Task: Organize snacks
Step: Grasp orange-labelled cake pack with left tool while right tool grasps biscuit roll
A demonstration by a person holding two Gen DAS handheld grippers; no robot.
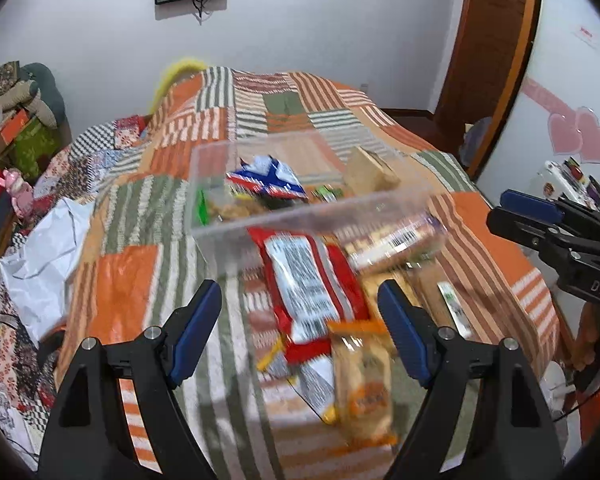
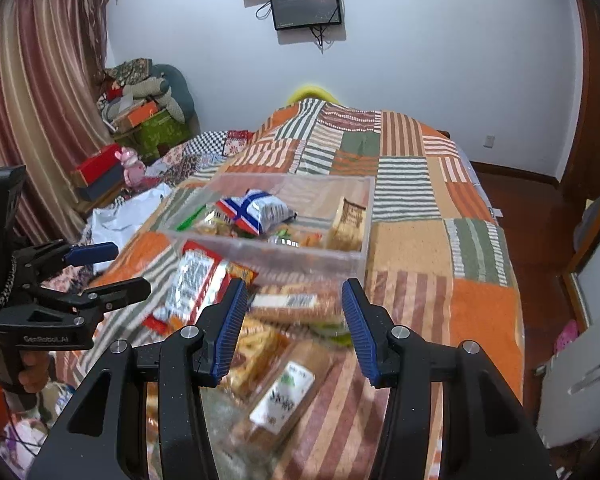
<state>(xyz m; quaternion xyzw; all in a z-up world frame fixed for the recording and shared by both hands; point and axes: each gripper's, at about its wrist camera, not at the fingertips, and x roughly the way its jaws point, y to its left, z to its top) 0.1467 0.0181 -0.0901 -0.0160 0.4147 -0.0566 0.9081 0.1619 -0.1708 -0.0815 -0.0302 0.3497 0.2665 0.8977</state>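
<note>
— Hand-held gripper on the left [image 1: 300, 308] is hanging wide open over the loose snacks, nothing between its pads. Is the right one carrying anything?

— No. The right hand-held gripper [image 2: 294, 312] is standing narrower but parted too, and empty; packets are lying on the bed [image 2: 480, 304] below it, untouched.

— So which step are we looking at?

— Picking the next snack, I'd judge. The clear bin [image 2: 260, 246] is sitting on the quilt just beyond the pile and is already holding a blue-and-white bag [image 2: 256, 210] and more. A red packet [image 1: 308, 288] is lying right under the left jaws, touching the bin's near wall.

— And the next move?

— Dropping the left jaws around that red packet and closing on it — it is flat and slippery-looking, so likely an edge pinch. Both grippers are pointing steeply down, side by side, toward the bin.
</note>
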